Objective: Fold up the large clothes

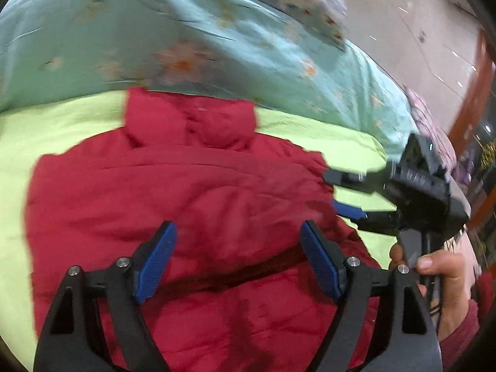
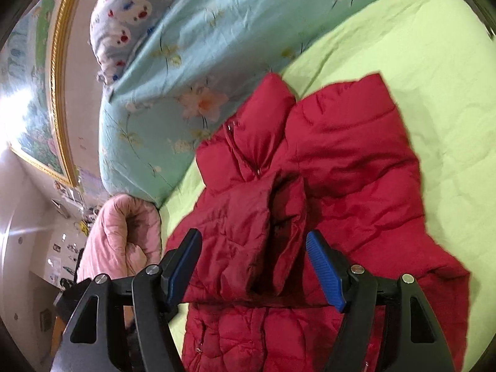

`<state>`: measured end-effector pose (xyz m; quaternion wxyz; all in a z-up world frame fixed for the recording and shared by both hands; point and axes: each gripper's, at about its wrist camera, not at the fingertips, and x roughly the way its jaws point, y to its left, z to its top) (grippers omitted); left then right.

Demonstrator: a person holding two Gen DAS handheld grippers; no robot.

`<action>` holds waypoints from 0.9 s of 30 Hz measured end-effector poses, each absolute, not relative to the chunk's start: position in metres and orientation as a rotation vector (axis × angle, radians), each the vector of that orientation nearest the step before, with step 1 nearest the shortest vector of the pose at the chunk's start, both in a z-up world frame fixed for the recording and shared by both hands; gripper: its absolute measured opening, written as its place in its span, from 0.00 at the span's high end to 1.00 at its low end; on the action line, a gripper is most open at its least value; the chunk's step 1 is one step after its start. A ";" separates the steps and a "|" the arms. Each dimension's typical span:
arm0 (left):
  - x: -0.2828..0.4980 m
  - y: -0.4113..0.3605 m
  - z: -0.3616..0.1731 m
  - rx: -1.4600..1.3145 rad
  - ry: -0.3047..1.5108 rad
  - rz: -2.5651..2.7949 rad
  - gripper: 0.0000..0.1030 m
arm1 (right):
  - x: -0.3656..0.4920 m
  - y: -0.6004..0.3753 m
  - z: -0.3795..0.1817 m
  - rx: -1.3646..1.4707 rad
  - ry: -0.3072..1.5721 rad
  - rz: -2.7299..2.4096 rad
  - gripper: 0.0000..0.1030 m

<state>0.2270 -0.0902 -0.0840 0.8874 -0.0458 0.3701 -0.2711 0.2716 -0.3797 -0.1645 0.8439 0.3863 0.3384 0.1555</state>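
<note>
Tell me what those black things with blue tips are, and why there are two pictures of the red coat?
Those are grabbing tools that a person carries, one in each hand. Each has two black fingers with blue pads and a small camera that looks out along them. One picture comes from the left tool, the other from the right tool. In the left picture you can also see the right tool and the person's hand holding it.

On the bed's light green sheet lies a red puffy jacket, partly folded, with a sleeve laid across its front. Behind it is a blue flowered quilt. Both tools are open above the jacket, holding nothing.
</note>
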 end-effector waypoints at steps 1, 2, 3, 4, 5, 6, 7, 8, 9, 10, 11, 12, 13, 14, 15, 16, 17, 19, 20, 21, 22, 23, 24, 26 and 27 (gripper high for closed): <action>0.229 -0.076 -0.083 -0.109 0.765 -0.544 0.21 | 0.276 -0.374 -0.168 0.804 0.734 0.323 0.30; 0.231 -0.064 -0.083 -0.114 0.761 -0.516 0.21 | 0.280 -0.371 -0.171 0.799 0.747 0.323 0.30; 0.233 -0.054 -0.084 -0.117 0.759 -0.484 0.21 | 0.284 -0.367 -0.173 0.792 0.763 0.324 0.30; 0.238 -0.040 -0.085 -0.125 0.762 -0.448 0.21 | 0.287 -0.363 -0.176 0.785 0.777 0.329 0.30; 0.242 -0.028 -0.088 -0.137 0.768 -0.423 0.21 | 0.290 -0.359 -0.178 0.774 0.790 0.330 0.30; 0.246 -0.018 -0.091 -0.146 0.771 -0.400 0.21 | 0.292 -0.356 -0.179 0.767 0.797 0.328 0.30; 0.252 -0.005 -0.095 -0.161 0.779 -0.362 0.21 | 0.294 -0.353 -0.181 0.763 0.801 0.329 0.33; 0.257 0.005 -0.098 -0.177 0.789 -0.337 0.21 | 0.296 -0.351 -0.182 0.759 0.803 0.329 0.37; 0.261 0.013 -0.100 -0.191 0.797 -0.320 0.21 | 0.297 -0.349 -0.182 0.750 0.804 0.326 0.53; 0.266 0.022 -0.103 -0.204 0.806 -0.298 0.21 | 0.297 -0.348 -0.181 0.735 0.805 0.313 0.78; 0.270 0.027 -0.105 -0.209 0.811 -0.283 0.21 | 0.297 -0.347 -0.180 0.727 0.803 0.302 0.81; 0.273 0.031 -0.108 -0.215 0.816 -0.279 0.21 | 0.295 -0.348 -0.179 0.729 0.793 0.303 0.83; 0.277 0.034 -0.110 -0.220 0.823 -0.280 0.21 | 0.293 -0.351 -0.175 0.723 0.769 0.304 0.86; 0.280 0.034 -0.112 -0.219 0.828 -0.277 0.21 | 0.291 -0.352 -0.170 0.709 0.755 0.297 0.87; 0.281 0.034 -0.113 -0.220 0.830 -0.281 0.21 | 0.288 -0.354 -0.164 0.695 0.738 0.288 0.88; 0.284 0.032 -0.115 -0.224 0.834 -0.296 0.21 | 0.285 -0.358 -0.159 0.689 0.722 0.284 0.88; 0.286 0.029 -0.117 -0.227 0.839 -0.312 0.21 | 0.282 -0.363 -0.152 0.688 0.702 0.278 0.88; 0.288 0.025 -0.122 -0.221 0.853 -0.326 0.21 | 0.278 -0.373 -0.143 0.676 0.680 0.258 0.89; 0.288 0.022 -0.125 -0.216 0.859 -0.334 0.21 | 0.277 -0.378 -0.140 0.657 0.672 0.232 0.89; 0.289 0.016 -0.129 -0.202 0.868 -0.340 0.21 | 0.276 -0.382 -0.139 0.646 0.671 0.213 0.89; 0.289 0.011 -0.133 -0.183 0.876 -0.337 0.21 | 0.277 -0.387 -0.142 0.649 0.674 0.197 0.89; 0.289 0.008 -0.135 -0.171 0.879 -0.339 0.21 | 0.277 -0.394 -0.147 0.660 0.675 0.172 0.89; 0.289 0.003 -0.139 -0.149 0.882 -0.336 0.21 | 0.277 -0.399 -0.153 0.665 0.680 0.151 0.89; 0.291 -0.003 -0.146 -0.119 0.891 -0.323 0.21 | 0.281 -0.411 -0.172 0.684 0.715 0.119 0.89; 0.292 -0.005 -0.149 -0.112 0.897 -0.318 0.21 | 0.282 -0.415 -0.182 0.691 0.746 0.110 0.87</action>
